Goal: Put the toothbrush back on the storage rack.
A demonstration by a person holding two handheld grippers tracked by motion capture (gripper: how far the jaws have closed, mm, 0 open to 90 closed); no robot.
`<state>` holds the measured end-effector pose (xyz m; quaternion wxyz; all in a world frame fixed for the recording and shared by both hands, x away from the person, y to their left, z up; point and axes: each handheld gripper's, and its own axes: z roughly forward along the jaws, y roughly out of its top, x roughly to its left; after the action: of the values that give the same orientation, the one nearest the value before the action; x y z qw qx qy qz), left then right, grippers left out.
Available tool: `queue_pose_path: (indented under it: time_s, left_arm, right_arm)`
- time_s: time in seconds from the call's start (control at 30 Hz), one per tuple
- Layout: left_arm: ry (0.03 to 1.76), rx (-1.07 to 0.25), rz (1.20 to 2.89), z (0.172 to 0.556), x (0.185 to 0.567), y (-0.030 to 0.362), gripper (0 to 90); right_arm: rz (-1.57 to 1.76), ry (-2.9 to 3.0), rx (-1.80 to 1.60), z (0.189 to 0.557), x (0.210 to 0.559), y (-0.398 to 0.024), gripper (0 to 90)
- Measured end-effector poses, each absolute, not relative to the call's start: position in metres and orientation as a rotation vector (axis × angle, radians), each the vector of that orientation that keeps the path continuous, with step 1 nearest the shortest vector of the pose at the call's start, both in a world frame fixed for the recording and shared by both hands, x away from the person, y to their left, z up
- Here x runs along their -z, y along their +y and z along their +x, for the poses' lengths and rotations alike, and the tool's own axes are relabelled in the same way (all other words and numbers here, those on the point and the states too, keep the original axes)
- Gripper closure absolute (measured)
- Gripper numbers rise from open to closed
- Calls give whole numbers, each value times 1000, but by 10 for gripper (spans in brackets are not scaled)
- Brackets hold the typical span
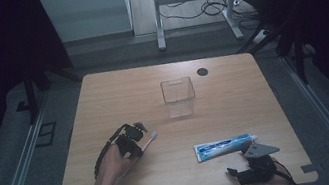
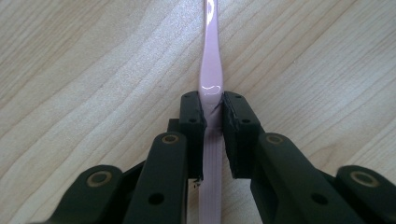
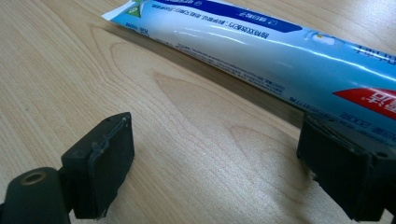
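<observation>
Two tools low on the table point(image 1: 101, 90), left tool point(image 2: 213, 116) clamping pink toothbrush point(image 2: 208, 70), right tool point(image 3: 219, 158) wide open beside toothpaste point(image 3: 261, 46).

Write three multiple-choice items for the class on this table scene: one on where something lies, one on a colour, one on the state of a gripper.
1. Where does the toothpaste tube lie?
A. Inside the clear container
B. Flat on the table, just ahead of the right gripper
C. Between the jaws of the left gripper

2. What colour is the toothbrush handle?
A. Pink
B. Green
C. Black

3. How do the jaws of the left gripper stand?
A. Spread wide with nothing between them
B. Closed together on nothing
C. Closed on the toothbrush handle

Answers:
1 B: the high view shows the tube lying on the wooden table in front of the right gripper, well apart from the clear container.
2 A: the left gripper view shows a glossy pink handle.
3 C: both pads press against the sides of the handle.
</observation>
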<state>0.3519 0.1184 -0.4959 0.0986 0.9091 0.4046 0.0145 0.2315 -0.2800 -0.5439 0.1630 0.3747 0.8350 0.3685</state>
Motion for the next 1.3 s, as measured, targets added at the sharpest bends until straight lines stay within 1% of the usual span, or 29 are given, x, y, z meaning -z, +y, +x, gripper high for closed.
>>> queue_pose_path:
  time_s: [0.8,1.3]
  left_arm:
    - [1086,-87,2527,358,457,118,788]
    - [1026,-150,2446,373,430,111,788]
  right_arm:
    - [1069,2380,-1052,231,544,-280,109]
    - [1069,2380,-1053,231,544,-280,109]
